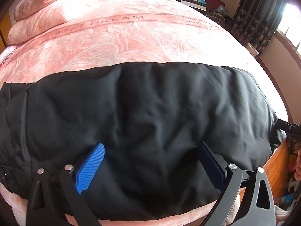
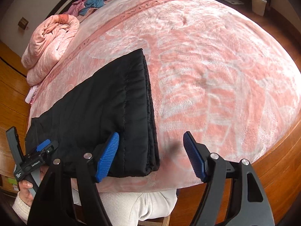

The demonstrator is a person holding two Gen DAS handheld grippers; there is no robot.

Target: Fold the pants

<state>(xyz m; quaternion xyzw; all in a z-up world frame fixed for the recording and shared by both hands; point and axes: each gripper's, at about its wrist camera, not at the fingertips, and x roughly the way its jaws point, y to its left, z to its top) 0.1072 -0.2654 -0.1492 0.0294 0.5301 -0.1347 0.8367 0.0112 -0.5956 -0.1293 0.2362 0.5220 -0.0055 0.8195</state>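
Here, black pants (image 1: 143, 116) folded on pink blanket (image 1: 116, 43), both grippers' fingers (image 1: 90, 167) (image 2: 108, 154) spread wide, gripping nothing.

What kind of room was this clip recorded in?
Most likely a home bedroom: black pants lie on a bed with a pink plush blanket, a rolled pink quilt beside them, and dark curtains by a window.

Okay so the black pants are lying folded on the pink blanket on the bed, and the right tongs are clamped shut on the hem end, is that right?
Not quite. The right tongs are open, not clamped: the right wrist view shows their pads spread apart over the hem corner of the black pants. The pants do lie folded on the pink blanket.
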